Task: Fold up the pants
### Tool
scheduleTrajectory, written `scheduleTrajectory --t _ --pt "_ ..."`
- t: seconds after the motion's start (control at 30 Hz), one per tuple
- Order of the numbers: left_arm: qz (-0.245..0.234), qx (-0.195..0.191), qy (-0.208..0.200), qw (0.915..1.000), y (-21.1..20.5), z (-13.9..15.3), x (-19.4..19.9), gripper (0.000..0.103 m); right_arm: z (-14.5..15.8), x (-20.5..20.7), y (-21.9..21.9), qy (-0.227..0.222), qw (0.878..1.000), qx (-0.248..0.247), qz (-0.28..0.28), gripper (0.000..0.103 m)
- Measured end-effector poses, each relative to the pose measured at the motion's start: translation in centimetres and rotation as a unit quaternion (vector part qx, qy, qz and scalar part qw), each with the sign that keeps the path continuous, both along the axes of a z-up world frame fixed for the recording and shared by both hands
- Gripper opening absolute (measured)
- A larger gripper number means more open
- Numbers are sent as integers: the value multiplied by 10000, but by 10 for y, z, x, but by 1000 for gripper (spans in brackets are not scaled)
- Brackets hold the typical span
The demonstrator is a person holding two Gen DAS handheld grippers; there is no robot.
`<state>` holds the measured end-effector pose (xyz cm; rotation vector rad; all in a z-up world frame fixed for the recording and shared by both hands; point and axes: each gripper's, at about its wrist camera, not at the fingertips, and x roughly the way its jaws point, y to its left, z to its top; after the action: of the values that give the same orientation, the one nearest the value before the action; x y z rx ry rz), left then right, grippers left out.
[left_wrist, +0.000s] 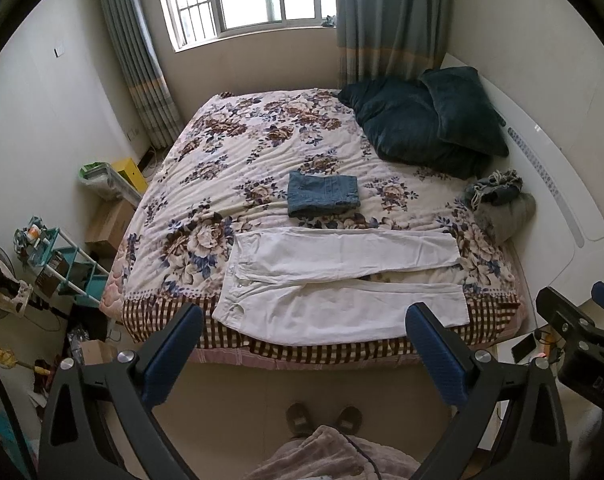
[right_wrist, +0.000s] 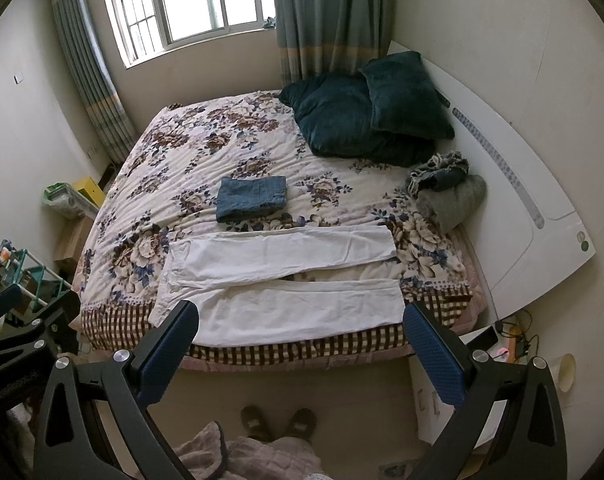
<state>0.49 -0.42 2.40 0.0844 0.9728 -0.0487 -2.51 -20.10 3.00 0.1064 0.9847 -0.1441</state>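
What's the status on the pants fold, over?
Left gripper open, right gripper open, both empty. White pants flat, unfolded at bed edge. Folded jeans beyond, clear.

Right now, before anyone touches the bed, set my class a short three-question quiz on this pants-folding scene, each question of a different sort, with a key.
1. True or false: the white pants are already folded in half.
2. Multiple choice: the folded denim piece lies (A) on top of the white pants, (B) farther up the bed, apart from them, (C) on the floor.
3. Short answer: how do the jaws of the left gripper and the right gripper stand?

Key
1. False: they lie flat, legs spread apart, waistband to the left.
2. B.
3. Both open, holding nothing, short of the bed's near edge.
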Motion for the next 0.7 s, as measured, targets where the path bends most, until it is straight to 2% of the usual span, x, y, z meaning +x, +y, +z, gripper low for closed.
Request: scheduleTrajectory --t 0.7 --pt "-8 -24 -4 10000 0 5 4 103 7 7 7 -40 10000 34 -15 103"
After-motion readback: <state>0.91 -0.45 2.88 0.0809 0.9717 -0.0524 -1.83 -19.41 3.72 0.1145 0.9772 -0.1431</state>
